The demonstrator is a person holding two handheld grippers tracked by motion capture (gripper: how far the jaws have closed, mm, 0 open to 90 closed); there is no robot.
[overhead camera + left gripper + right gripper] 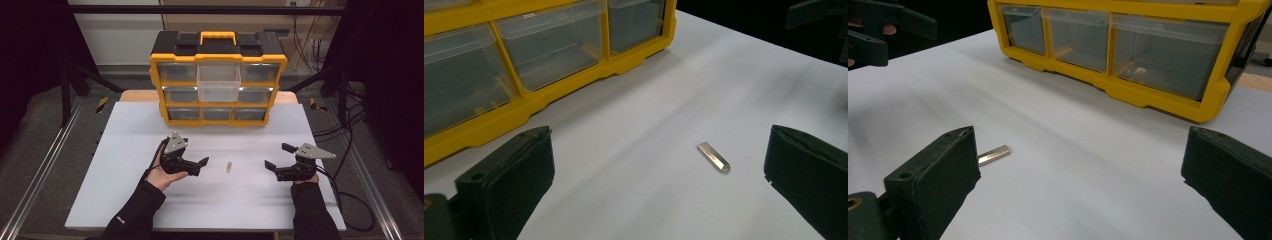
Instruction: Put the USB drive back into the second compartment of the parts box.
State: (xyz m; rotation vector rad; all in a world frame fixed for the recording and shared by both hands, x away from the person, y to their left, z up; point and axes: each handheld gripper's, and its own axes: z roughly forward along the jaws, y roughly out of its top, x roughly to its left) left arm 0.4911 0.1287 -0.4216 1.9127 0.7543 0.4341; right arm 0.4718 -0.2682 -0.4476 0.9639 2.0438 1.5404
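Note:
A small flat metal piece (229, 167) lies on the white table top (150, 200) between my two grippers, touched by neither. My left gripper (196, 161) rests just left of it, open and holding nothing. My right gripper (279, 156) sits farther off to the right, open as well. In the left gripper view the metal piece (713, 157) lies ahead between the wide-apart jaws. The right gripper view has the metal piece (994, 155) partly behind the left jaw.
A yellow and black organizer (218, 77) with clear drawers stands at the back of the table; its top middle drawer (218, 82) is pulled out. Its lower drawers (549, 45) are shut. Cables (350, 200) trail off the table's right edge.

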